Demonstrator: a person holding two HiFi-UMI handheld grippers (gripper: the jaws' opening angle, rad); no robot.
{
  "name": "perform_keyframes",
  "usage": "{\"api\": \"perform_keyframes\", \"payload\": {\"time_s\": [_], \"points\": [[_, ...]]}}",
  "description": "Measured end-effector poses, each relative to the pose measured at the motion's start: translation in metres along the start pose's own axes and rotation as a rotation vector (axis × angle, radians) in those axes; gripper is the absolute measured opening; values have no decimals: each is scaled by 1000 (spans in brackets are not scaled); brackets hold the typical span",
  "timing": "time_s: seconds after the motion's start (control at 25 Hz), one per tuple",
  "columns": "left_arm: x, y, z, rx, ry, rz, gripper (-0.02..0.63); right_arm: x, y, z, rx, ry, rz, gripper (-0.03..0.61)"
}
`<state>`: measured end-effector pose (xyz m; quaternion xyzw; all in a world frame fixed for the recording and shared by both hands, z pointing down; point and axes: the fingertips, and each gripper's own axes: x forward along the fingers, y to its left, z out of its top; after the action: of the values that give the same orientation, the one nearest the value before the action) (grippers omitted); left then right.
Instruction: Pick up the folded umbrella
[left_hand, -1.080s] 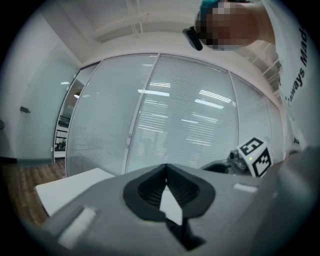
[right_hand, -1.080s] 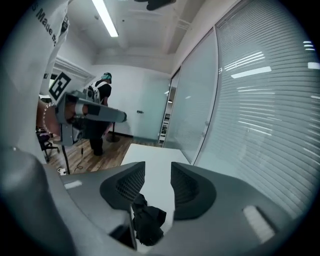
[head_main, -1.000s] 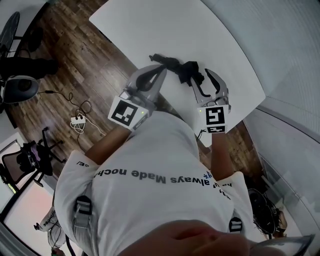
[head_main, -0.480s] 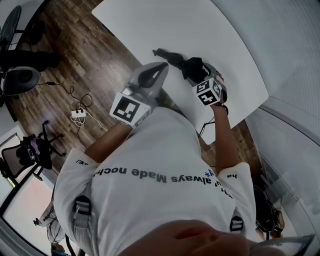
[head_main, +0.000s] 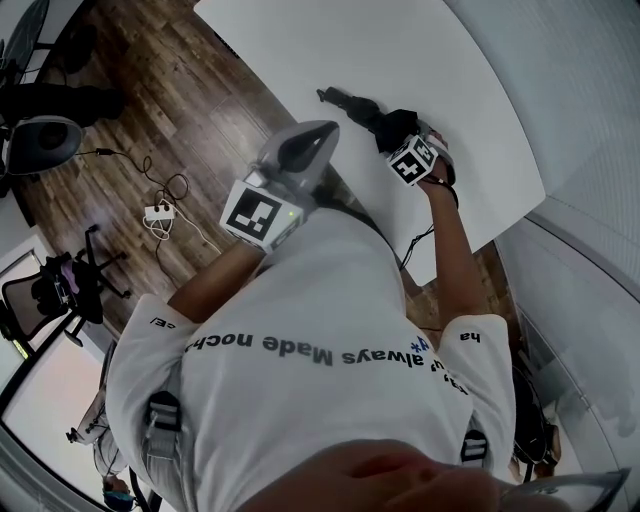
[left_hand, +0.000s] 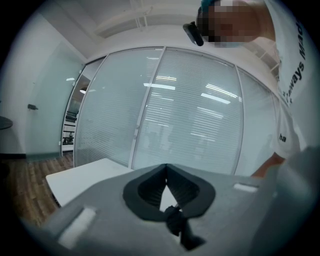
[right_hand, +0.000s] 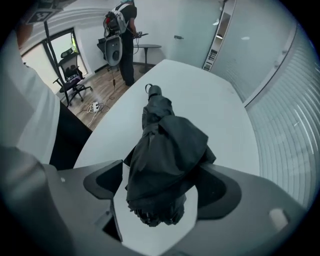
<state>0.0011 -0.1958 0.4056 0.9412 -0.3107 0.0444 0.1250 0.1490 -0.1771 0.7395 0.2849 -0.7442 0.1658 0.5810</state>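
- Folded umbrella (right_hand: 165, 150): black, lying lengthwise on the white desk (right_hand: 220, 115).
- Right claw (right_hand: 162, 190): pointed steeply down over the umbrella's near end. Jaws wide apart, having just been opening. The umbrella lies between them, unclamped.
- Left claw (left_hand: 166, 172): jaws together at the tips, empty, well apart from the umbrella.

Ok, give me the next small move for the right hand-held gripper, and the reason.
Probably close the jaws. The right hand-held gripper, whose jaws have just been opening, stands wide open around the bunched end of the folded umbrella, which lies on the white table. Bare table shows between one jaw and the cloth, so nothing is gripped yet.
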Motion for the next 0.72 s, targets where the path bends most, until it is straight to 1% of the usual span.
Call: {"api": "perform_keyframes", "payload": {"time_s": [0.2,0.4,0.56,0.64,0.72], "points": [[-8,1,-4,-12,5,13,5,31,7,-12,-57,90,28,454],[-13,8,-9,-14,10,20,5,49,3,-14,-86,134,26,453],[-11,8,-12,-11,8,17,5,57,1,-16,-90,155,91,467],[-9,7,-13,-14,10,19,5,59,1,-17,-91,158,131,460],[-8,7,-13,-17,10,22,5,60,2,-16,-94,164,160,440]]}}
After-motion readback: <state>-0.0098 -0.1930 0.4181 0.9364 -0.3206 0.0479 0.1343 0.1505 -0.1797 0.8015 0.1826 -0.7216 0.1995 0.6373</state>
